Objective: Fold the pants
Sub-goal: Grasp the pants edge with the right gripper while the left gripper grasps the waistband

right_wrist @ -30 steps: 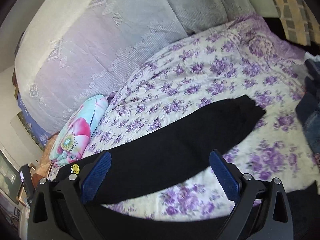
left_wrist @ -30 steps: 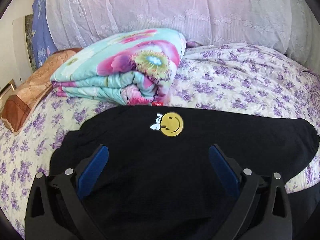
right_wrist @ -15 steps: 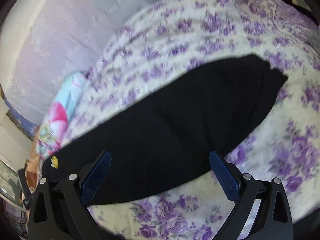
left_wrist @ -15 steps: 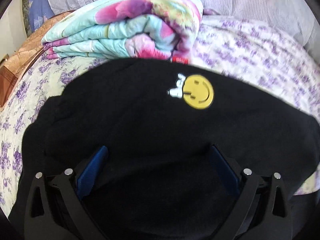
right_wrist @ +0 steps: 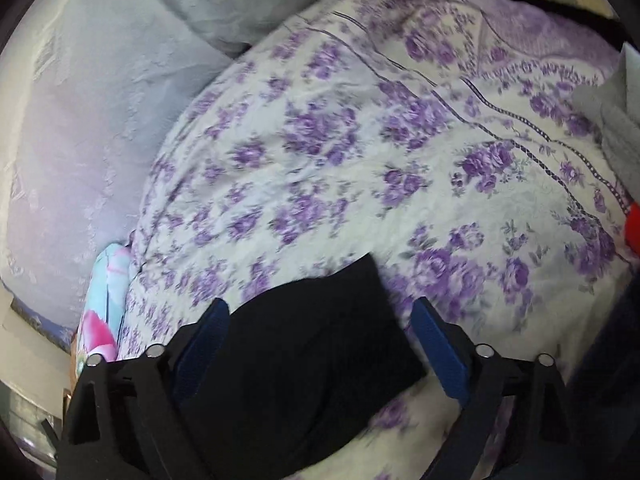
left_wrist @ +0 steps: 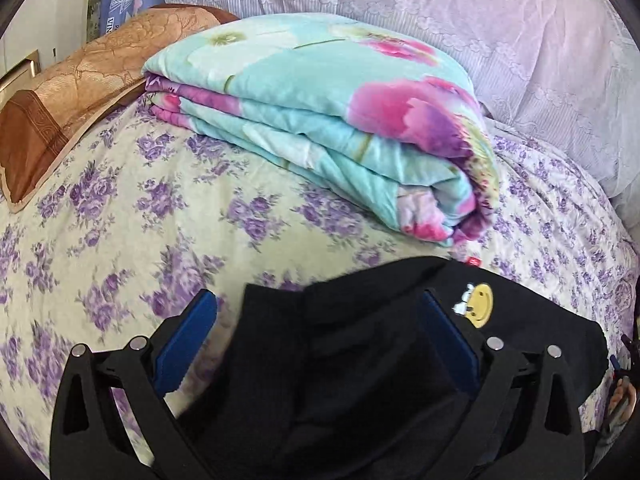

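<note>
Black pants (left_wrist: 360, 344) with a yellow smiley patch (left_wrist: 479, 305) lie on the purple-flowered bed sheet (left_wrist: 120, 240). In the left wrist view my left gripper (left_wrist: 316, 340) is open, its blue pads on either side of the waist end of the pants, close above the cloth. In the right wrist view my right gripper (right_wrist: 320, 344) is open over the leg end of the pants (right_wrist: 316, 344), the cuff corner lying between its pads. I cannot tell whether either gripper touches the cloth.
A folded turquoise and pink floral quilt (left_wrist: 328, 120) lies just beyond the waist. A brown pillow (left_wrist: 68, 92) is at the far left. Lilac lace pillows (left_wrist: 480, 20) line the headboard side. Grey and red items (right_wrist: 624, 152) sit at the right edge.
Both grippers moved toward the ends of the pants: the left one shifted left to the waist edge, the right one to the cuff. Both stayed open.
</note>
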